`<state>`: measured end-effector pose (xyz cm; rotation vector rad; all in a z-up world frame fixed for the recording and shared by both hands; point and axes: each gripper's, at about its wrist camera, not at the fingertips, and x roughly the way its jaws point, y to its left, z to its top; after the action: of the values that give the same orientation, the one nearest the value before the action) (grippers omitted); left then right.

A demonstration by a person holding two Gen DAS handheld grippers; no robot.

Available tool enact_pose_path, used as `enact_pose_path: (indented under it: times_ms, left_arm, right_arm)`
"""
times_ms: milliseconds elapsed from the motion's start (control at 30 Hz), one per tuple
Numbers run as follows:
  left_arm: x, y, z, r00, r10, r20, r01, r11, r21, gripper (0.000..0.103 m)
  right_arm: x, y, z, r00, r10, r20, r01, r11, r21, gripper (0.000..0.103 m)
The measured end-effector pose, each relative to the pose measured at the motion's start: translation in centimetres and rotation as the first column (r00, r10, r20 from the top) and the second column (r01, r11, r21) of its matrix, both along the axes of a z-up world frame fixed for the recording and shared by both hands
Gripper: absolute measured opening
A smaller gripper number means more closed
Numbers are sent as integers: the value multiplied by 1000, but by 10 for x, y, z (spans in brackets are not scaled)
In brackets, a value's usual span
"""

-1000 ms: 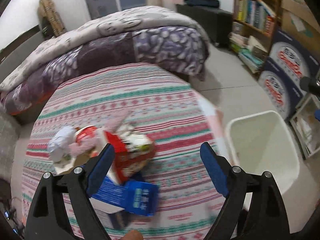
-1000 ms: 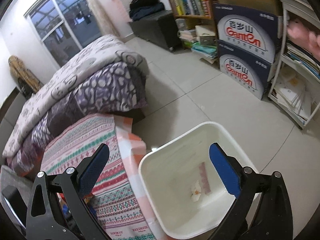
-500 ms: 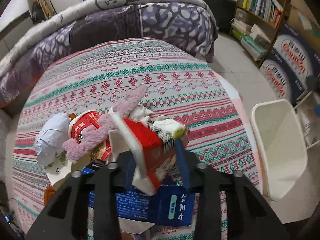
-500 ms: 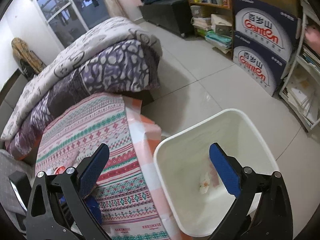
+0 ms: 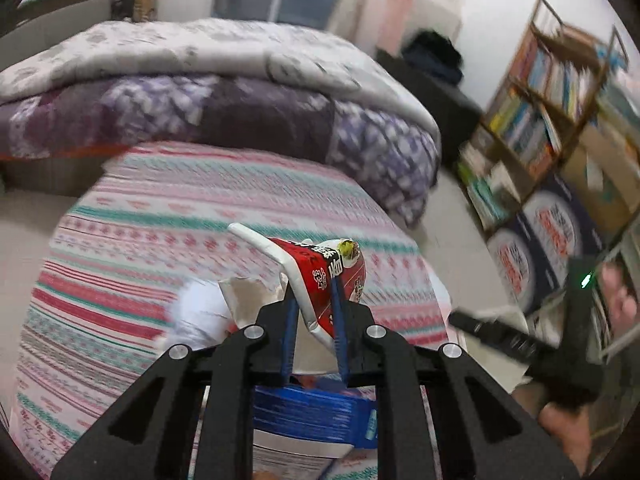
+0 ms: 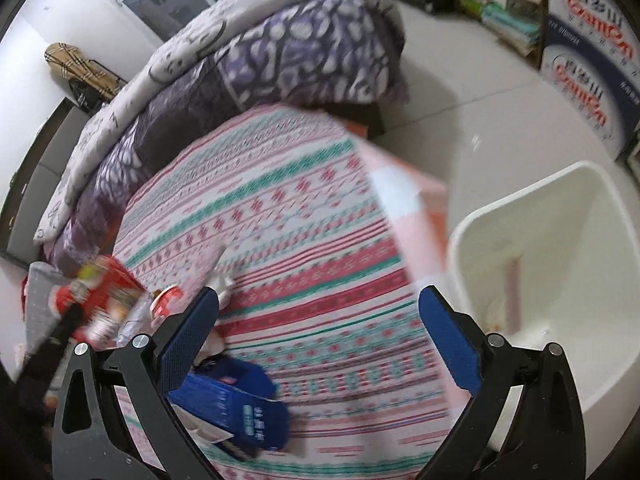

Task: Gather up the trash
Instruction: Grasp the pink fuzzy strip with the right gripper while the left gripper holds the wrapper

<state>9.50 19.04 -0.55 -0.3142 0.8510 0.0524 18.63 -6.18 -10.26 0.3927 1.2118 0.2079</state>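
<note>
Left gripper [image 5: 313, 312], pads pressed onto a crushed red carton [image 5: 320, 280], which is clear of the patterned tablecloth [image 5: 200, 216] in the left wrist view; half a second earlier the same pads were only closing on the carton as it lay in the litter pile, and a second earlier they stood spread above it. The change marks completion of the grasp and the start of the lift. Motion blur across both views suggests both tools are moving.

Right gripper [image 6: 320, 328], jaws spread wide and empty, above the near edge of the tabletop. A second earlier it faced the white bin [image 6: 560, 240]; the bin now lies at the right of its view, on the floor just off the table's right edge, with a few scraps at its bottom.

Remaining litter at the near left corner of the tabletop: a blue carton [image 6: 240, 408], a crumpled white paper [image 5: 200, 316] and a red-and-white cup [image 6: 168, 298].

Judgement: one item is secured and needs carrying rightward over the bin; the task is in an early stage. The thin, crushed carton may slip or twist between the pads during transit.
</note>
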Motion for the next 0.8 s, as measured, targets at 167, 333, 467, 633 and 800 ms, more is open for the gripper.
enact_pose_path:
  times_ms: [167, 333, 467, 633, 800]
  left_arm:
    - [-9, 40, 15, 995, 96, 30, -95, 995, -19, 16]
    - [-12, 57, 17, 992, 127, 26, -126, 991, -51, 17]
    - [-17, 63, 16, 991, 130, 27, -128, 990, -57, 17]
    - [-16, 69, 11, 991, 134, 8, -134, 989, -61, 17]
    - [-18, 77, 8, 987, 159, 0, -158, 985, -66, 17]
  right_arm:
    - [15, 47, -18, 997, 11, -73, -7, 999, 52, 96]
    - [34, 83, -38, 988, -5, -152, 24, 992, 122, 96]
    - [48, 103, -47, 986, -11, -164, 34, 990, 139, 96]
    - [57, 112, -61, 983, 2, -184, 34, 980, 197, 53]
    - [54, 107, -51, 994, -4, -110, 30, 973, 231, 24]
